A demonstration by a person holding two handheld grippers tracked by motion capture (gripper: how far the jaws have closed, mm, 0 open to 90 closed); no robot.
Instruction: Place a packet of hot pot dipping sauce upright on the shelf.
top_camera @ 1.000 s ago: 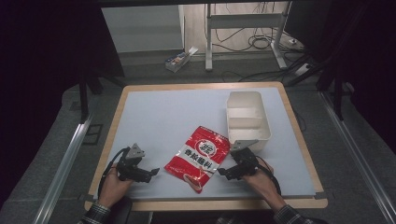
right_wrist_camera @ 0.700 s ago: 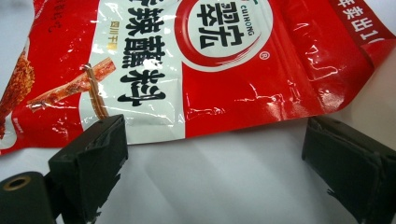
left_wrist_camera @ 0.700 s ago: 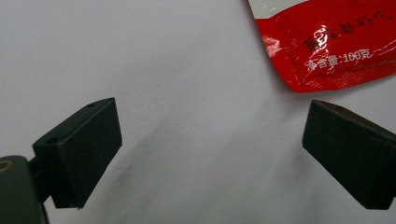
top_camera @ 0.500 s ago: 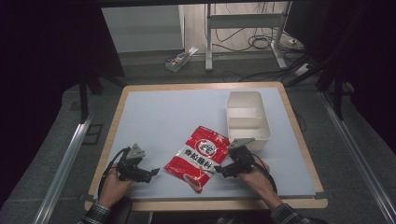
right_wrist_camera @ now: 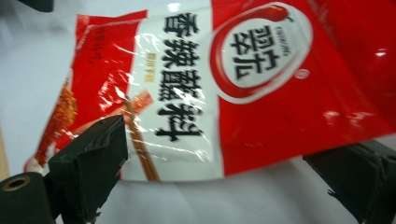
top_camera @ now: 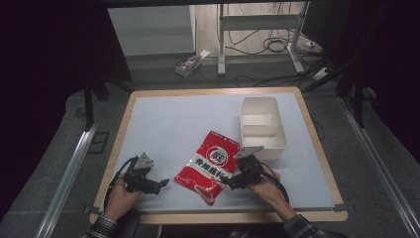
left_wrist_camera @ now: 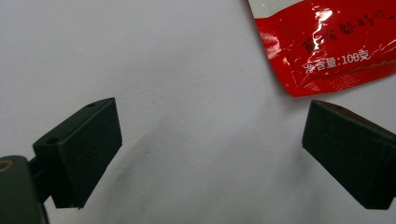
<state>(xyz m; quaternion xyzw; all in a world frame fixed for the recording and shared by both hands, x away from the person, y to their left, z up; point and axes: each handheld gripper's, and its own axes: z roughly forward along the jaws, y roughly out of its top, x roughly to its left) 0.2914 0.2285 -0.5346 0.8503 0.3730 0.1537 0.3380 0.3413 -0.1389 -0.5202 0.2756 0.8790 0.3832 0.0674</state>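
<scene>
A red and white snack packet (top_camera: 210, 165) with black characters lies flat near the table's front middle. My right gripper (top_camera: 227, 181) is open at the packet's right edge; in the right gripper view its jaws stand wide, low over the packet (right_wrist_camera: 224, 88), one fingertip (right_wrist_camera: 91, 163) over its printed corner. My left gripper (top_camera: 163, 184) is open on the white mat, left of the packet; in the left gripper view the packet's bottom corner (left_wrist_camera: 327, 46) lies just ahead of the far fingertip (left_wrist_camera: 350, 154).
A white two-compartment bin (top_camera: 262, 126) stands right of centre, just behind my right hand. The white mat (top_camera: 173, 129) covers a wooden-edged table. A person's hands and checked sleeves come in at the bottom edge. Cables and a stand lie on the floor beyond.
My right gripper has slid a little left toward the packet's edge. The left gripper has stayed in place.
</scene>
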